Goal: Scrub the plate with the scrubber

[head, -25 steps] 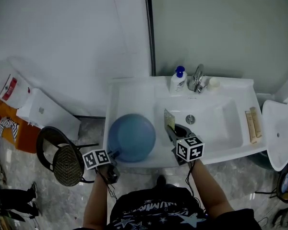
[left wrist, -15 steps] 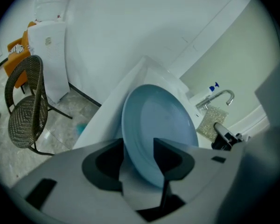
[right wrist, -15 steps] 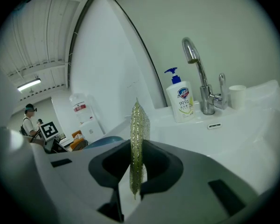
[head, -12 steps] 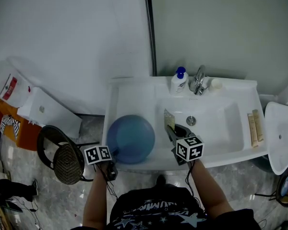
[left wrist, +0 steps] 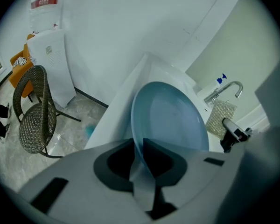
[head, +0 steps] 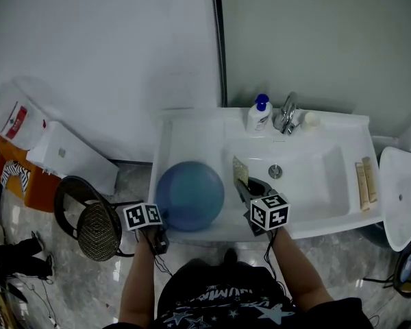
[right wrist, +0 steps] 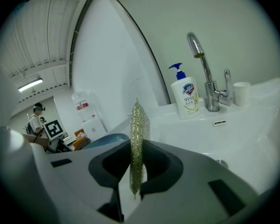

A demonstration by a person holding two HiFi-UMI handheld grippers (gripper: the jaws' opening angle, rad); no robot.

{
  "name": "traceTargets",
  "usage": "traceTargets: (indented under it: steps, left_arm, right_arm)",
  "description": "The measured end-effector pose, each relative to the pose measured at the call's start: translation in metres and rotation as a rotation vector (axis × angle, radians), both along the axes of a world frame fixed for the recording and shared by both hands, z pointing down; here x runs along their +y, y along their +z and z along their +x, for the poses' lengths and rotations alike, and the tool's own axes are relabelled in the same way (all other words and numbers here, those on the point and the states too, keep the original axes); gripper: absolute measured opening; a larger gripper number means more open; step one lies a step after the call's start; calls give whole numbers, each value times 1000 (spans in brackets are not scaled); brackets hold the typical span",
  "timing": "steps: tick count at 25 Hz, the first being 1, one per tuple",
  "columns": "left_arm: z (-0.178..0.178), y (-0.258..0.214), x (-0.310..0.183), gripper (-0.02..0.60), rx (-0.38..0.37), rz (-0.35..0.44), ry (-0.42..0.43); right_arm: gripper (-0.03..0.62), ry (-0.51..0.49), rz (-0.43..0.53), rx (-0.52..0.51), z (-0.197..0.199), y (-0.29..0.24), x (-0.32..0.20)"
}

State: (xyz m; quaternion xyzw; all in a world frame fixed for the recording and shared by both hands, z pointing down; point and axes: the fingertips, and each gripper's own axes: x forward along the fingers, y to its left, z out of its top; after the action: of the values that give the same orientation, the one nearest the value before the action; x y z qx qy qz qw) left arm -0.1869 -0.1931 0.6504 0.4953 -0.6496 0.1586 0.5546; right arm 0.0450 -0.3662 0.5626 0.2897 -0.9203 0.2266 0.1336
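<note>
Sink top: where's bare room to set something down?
Free: the basin around the drain, right of the scrubber; the counter corner behind the blue plate. Crowded: back ledge with soap bottle, faucet and cup; right ledge holds two tubes.

plate [head: 190,195] 1 | scrubber [head: 241,171] 1 | soap bottle [head: 259,114] 1 | tap [head: 285,113] 1 | cup [head: 310,120] 1 | chair [head: 96,232] 1 | sink [head: 192,125] 1

This looked like a washroom corner set up inside a larger work room. A white washbasin [head: 192,125] stood against plain wall panels, with a chrome tap [head: 285,112], a pump bottle of hand soap [head: 258,115] and a small cup [head: 309,119] on its back edge. The floor [head: 127,184] was of marble-like tiles. Farther back (in the right gripper view only), a ceiling strip light [right wrist: 30,84] and another person [right wrist: 36,120] were visible.
</note>
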Motion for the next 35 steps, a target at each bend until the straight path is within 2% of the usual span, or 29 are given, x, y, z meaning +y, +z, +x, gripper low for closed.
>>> traceTargets:
  steps: [3, 7, 12, 18, 25, 31, 35]
  left_arm:
    - [-1, -4, -1, 60, 20, 42, -12]
    - [1, -14, -6, 43, 106, 132, -56]
    - [-4, -23, -7, 40, 156, 204, -101]
    - [-4, -38, -16, 40, 138, 257, -63]
    - [2, -44, -18, 40, 164, 285, -55]
    - [5, -57, -23, 41, 191, 327, -42]
    - [9, -64, -28, 41, 185, 343, 7]
  right_arm:
    - [71, -1, 12, 10, -4, -5, 4]
    - [72, 11, 38, 26, -10, -15, 6]
    - [72, -7, 100, 75, -18, -34, 12]
    - [71, -106, 180, 185, -43, -41, 26]
    - [72, -314, 238, 447, -92, -22, 60]
    - [72, -340, 251, 695, -111, -4, 50]
    - [71, -333, 308, 814, -123, 0, 43]
